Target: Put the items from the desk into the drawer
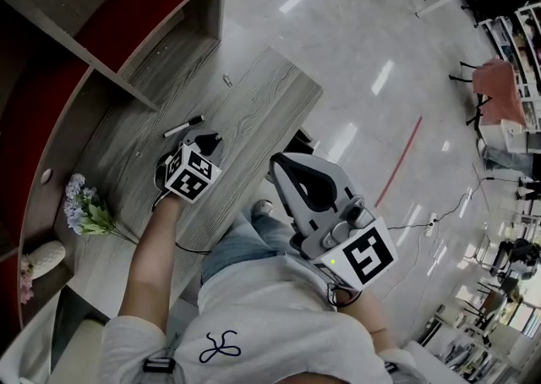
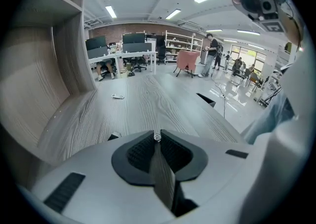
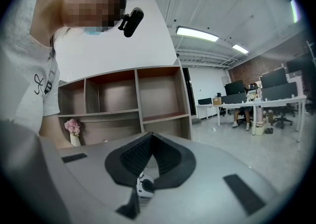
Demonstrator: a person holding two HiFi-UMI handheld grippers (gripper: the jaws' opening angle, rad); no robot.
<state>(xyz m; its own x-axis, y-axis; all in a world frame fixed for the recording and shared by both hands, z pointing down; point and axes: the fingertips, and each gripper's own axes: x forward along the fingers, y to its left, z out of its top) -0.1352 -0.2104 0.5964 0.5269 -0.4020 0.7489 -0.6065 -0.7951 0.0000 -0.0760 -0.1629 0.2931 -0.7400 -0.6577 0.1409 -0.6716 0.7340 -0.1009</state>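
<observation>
My left gripper [image 1: 210,140] hovers low over the grey wood desk [image 1: 254,103]. Its jaws are closed, and a small clear piece [image 2: 156,136] is pinched at their tips; what that piece belongs to is hidden. A white marker with a black cap [image 1: 183,127] lies on the desk just beyond the left gripper. Farther along the desk rests a small metal item [image 1: 226,80] [image 2: 117,96]. My right gripper [image 1: 275,162] is held up off the desk over the person's lap, shut and empty. A dark opening [image 2: 206,99] at the desk's edge looks like the open drawer.
Open shelves [image 1: 127,19] [image 3: 123,94] line the desk's far side. A bunch of flowers [image 1: 83,209] and a pale vase [image 1: 42,257] stand at the desk's near-left end. Shiny floor [image 1: 372,52] lies to the right, with office desks and chairs [image 1: 499,86] beyond.
</observation>
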